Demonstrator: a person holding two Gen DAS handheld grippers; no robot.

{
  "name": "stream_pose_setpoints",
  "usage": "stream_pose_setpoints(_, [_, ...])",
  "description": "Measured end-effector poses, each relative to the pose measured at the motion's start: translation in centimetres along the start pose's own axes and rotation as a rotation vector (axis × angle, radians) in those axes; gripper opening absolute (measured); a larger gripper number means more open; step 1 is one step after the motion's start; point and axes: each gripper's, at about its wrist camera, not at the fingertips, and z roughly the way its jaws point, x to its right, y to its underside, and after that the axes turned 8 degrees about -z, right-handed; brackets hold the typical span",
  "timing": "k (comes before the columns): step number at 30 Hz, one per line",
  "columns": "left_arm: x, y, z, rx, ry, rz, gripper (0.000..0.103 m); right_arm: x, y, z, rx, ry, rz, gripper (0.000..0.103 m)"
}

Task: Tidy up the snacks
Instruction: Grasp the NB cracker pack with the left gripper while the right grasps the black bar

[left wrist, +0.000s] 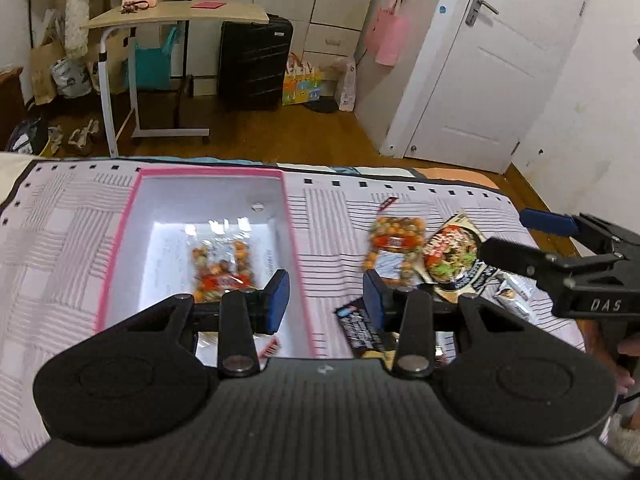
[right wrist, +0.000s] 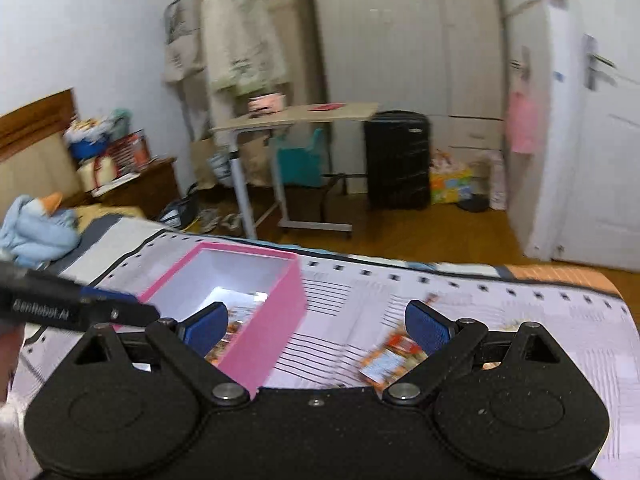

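A pink box (left wrist: 120, 240) with a white inside lies on the striped bedspread (left wrist: 60, 240); one orange snack bag (left wrist: 220, 268) lies in it. To its right lie another orange snack bag (left wrist: 396, 244), a dark noodle packet (left wrist: 452, 256) and a black-and-blue packet (left wrist: 356, 324). My left gripper (left wrist: 326, 300) is open and empty over the box's right wall. My right gripper (right wrist: 316, 328) is open and empty above the cloth between the pink box (right wrist: 276, 320) and an orange snack bag (right wrist: 392, 356); it also shows at the right of the left wrist view (left wrist: 560, 248).
Beyond the bed's far edge are a wooden floor, a rolling side table (left wrist: 176, 20), a black suitcase (left wrist: 252, 64) and a white door (left wrist: 492, 60). A light blue cloth (right wrist: 36, 228) lies on the bed at far left. A small white packet (left wrist: 516, 292) lies under the right gripper.
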Motion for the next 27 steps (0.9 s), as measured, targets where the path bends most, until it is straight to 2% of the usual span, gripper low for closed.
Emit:
stream_pose_setpoints(6, [3.9, 4.1, 1.9, -0.006, -0.012, -0.038, 0.039, 1.3, 3.8, 1.3, -0.053, 0.014, 0.089, 0.074])
stream_pose_setpoints(9, [5.5, 6.1, 3.2, -0.01, -0.014, -0.04, 0.039, 2.3, 6.0, 2.7, -0.08, 0.003, 0.125, 0.059])
stream_pose_setpoints(13, [7.1, 8.4, 5.1, 0.03, -0.023, -0.043, 0.039, 3.3, 9.3, 5.7, -0.145, -0.015, 0.181, 0.055])
stream_pose_setpoints(16, [7.7, 10.0, 7.2, 0.066, -0.085, -0.047, 0.039, 3.8, 11.4, 7.7, -0.194, -0.043, 0.227, 0.052])
stream_pose_setpoints(21, [6.6, 11.6, 11.0, 0.062, -0.145, -0.109, 0.039, 4.2, 14.4, 10.3, -0.241, -0.044, 0.284, 0.049])
stream_pose_setpoints(25, [5.3, 12.6, 13.6, 0.011, -0.166, -0.151, 0.04, 3.3, 15.3, 11.2, -0.225, -0.02, 0.236, 0.048])
stream_pose_setpoints(27, [5.2, 13.0, 14.5, 0.0, -0.185, -0.145, 0.041, 2.8, 15.4, 11.4, -0.227, -0.01, 0.178, 0.043])
